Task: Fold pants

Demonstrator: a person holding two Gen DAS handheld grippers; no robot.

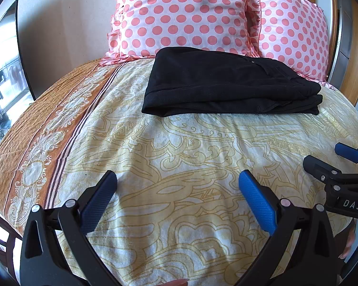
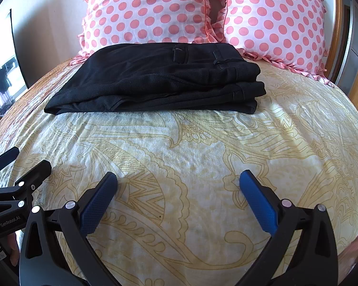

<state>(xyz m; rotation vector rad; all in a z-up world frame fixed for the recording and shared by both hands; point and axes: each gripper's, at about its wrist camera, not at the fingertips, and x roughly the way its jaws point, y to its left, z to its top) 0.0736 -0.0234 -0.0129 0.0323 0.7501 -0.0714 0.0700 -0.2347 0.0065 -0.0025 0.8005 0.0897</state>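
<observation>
The black pants [image 1: 229,83] lie folded in a flat stack on the bed, just in front of the pillows; they also show in the right wrist view [image 2: 160,78], with belt loops on top. My left gripper [image 1: 177,178] is open and empty over the bare sheet, well short of the pants. My right gripper [image 2: 178,178] is open and empty too, equally far from them. The right gripper shows at the right edge of the left wrist view [image 1: 326,157]. The left gripper shows at the left edge of the right wrist view [image 2: 24,159].
Two pink polka-dot pillows [image 1: 181,14] [image 2: 274,21] lean at the head of the bed. The yellow patterned bedsheet [image 2: 202,157] has an orange border [image 1: 36,124] along the left edge. A wooden headboard [image 1: 353,47] stands at the right.
</observation>
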